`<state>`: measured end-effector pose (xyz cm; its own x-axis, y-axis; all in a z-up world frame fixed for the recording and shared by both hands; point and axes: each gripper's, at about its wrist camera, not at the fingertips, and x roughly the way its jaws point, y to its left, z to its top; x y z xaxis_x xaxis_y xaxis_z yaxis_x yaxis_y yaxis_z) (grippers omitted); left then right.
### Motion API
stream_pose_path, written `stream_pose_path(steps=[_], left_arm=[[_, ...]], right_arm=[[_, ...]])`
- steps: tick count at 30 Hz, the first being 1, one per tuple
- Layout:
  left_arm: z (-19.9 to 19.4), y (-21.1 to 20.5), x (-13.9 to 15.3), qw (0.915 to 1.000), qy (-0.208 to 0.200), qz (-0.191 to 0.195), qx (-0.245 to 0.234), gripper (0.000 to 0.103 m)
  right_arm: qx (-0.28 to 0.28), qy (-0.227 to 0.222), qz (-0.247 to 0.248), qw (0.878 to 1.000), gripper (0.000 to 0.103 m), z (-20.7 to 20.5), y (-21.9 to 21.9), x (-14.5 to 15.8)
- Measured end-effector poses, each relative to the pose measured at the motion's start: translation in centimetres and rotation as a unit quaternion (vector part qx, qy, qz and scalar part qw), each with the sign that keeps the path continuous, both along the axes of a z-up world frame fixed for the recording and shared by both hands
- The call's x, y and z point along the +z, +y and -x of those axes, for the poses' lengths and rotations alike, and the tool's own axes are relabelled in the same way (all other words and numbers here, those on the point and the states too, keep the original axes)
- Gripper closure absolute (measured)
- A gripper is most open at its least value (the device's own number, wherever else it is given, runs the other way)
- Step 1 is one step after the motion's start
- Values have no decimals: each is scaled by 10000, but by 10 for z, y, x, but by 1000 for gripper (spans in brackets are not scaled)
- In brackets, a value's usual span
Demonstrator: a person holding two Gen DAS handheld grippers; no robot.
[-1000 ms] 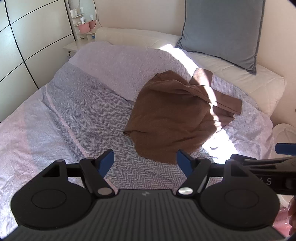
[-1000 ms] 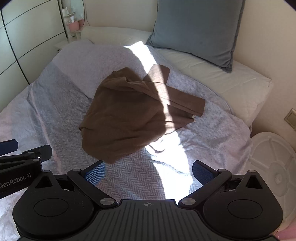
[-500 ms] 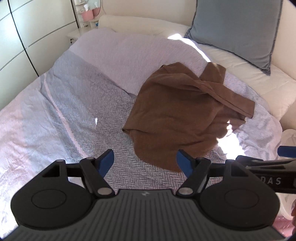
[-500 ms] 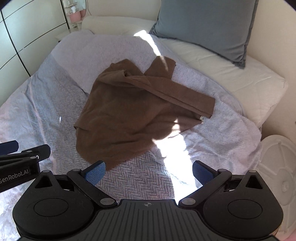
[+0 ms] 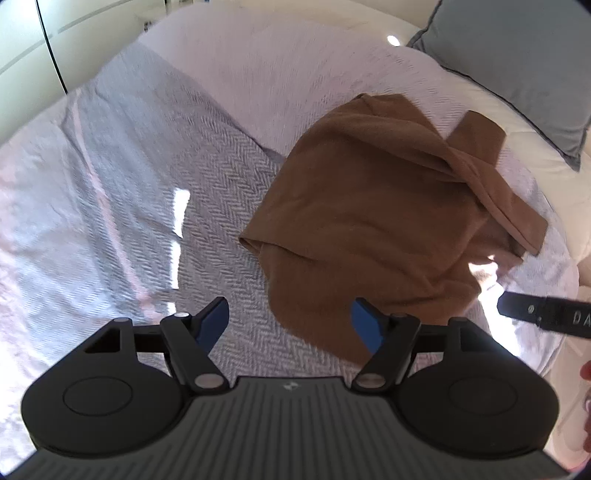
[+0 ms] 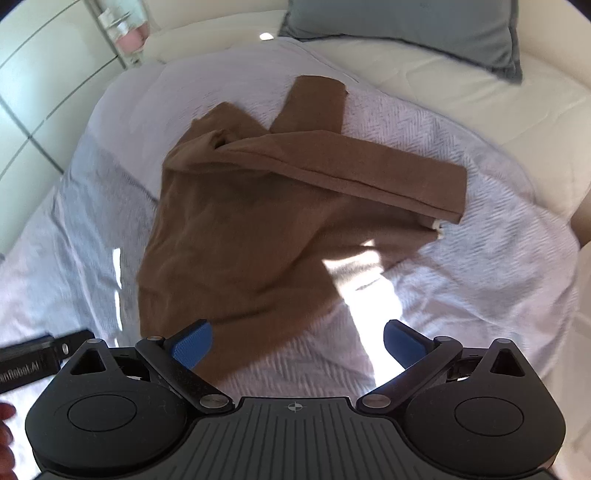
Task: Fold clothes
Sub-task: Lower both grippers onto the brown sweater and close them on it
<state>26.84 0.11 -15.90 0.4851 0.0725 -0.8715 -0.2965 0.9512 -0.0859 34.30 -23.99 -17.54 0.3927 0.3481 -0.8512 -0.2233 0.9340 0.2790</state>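
A brown long-sleeved top (image 5: 373, 218) lies crumpled on the bed, one sleeve (image 6: 351, 173) thrown across its body toward the right. My left gripper (image 5: 290, 321) is open just short of the garment's near hem, its blue pads empty. In the right wrist view the same brown top (image 6: 251, 236) fills the middle. My right gripper (image 6: 297, 341) hangs open over the lower hem, holding nothing. Each gripper's black body shows at the edge of the other's view.
The bed carries a grey-lilac herringbone blanket (image 5: 122, 192). A grey pillow (image 6: 406, 26) leans at the headboard on a cream pillow (image 6: 480, 99). White wardrobe doors (image 6: 44, 85) stand to the left. A sunlit patch (image 6: 362, 295) crosses the blanket.
Both grippers have moved forward and down toward the brown top, which now looks larger and closer. Both stay open. The garment itself has not shifted.
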Motion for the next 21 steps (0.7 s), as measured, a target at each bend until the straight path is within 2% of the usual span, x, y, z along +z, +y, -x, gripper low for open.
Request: stream_pose_path(steps=[5,6,7,12,17,20,21], left_arm=[[-24,18,-23,9990,25,430,75,37],[-29,20,-27,9987,18,508,82,37],[-33,23,-31,9983,5,582,87,37],[-56,38,-55,9943,-41,1041,235,38],[-76,53,-81,9863,-64,1567,512,38],[-85,62,-98,9782,2,1929,772,39],[-87,66,-103,9748,-14,2057,858,40]], right_arm=[[-364,104,-362,9986,3,-28,-2,-19],[-431,103,-431,9981,14,-33,-2,-22],[-482,107,-517,9974,18,-38,-2,-25],[-775,220,-932,9924,18,-60,-3,-40],[-1027,276,-1146,9877,18,-82,-2,-56],[-1158,291,-1211,9854,19,-93,-2,-61],[-1168,288,-1247,9849,22,-95,-1,-62]])
